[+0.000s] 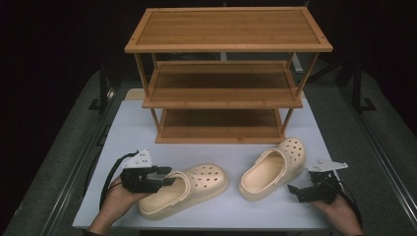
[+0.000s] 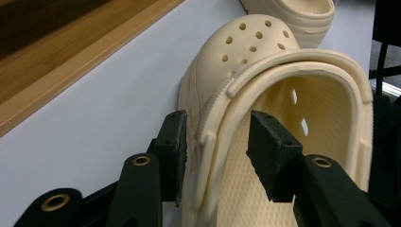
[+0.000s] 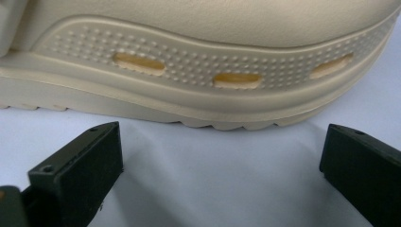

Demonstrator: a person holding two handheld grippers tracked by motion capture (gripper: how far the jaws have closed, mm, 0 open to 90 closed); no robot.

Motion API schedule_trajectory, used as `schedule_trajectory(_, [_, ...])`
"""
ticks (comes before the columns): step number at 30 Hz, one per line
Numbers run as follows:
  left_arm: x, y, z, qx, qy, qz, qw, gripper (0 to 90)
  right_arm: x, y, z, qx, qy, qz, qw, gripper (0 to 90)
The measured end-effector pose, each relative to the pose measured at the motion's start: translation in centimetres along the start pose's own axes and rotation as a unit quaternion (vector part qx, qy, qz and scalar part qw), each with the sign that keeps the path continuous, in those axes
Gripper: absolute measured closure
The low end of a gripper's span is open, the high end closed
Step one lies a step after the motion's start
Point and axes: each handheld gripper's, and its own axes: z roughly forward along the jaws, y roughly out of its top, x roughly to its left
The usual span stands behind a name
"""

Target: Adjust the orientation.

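Two cream clogs lie on the white table (image 1: 129, 129). The left clog (image 1: 199, 183) points right, and its heel end sits at my left gripper (image 1: 167, 176). In the left gripper view the jaws (image 2: 217, 142) straddle that clog's (image 2: 255, 52) side wall and heel strap; the left pad (image 2: 176, 142) lies close against the wall, the right pad (image 2: 267, 146) stands just inside the opening with a small gap. The right clog (image 1: 274, 167) lies angled, toe toward the rack. My right gripper (image 1: 293, 192) is open beside it, its jaws (image 3: 222, 161) wide apart facing that clog's sole edge (image 3: 213, 71).
A three-shelf wooden rack (image 1: 223, 45) stands at the back of the table, its bottom shelf (image 1: 219, 132) just behind the clogs. The rack's edge (image 2: 71, 61) and the other clog (image 2: 293, 14) show in the left gripper view. Dark floor surrounds the table.
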Motion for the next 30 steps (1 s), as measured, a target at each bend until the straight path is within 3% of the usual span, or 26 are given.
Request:
schedule_trajectory(11, [-0.1,0.4,0.9,-0.001,-0.004,0.008,1.0000,65.1,0.0,0.0,0.0,0.000,0.000,0.000,1.0000,0.0])
schedule_trajectory(20, [-0.5,0.6,0.8,0.004,0.009,0.023,0.9997,73.6,0.0,0.0,0.0,0.000,0.000,0.000,1.0000,0.0])
schedule_trajectory(30, [0.2,0.3,-0.4,-0.001,0.033,0.014,0.9994,75.3,0.0,0.0,0.0,0.000,0.000,0.000,1.0000,0.0])
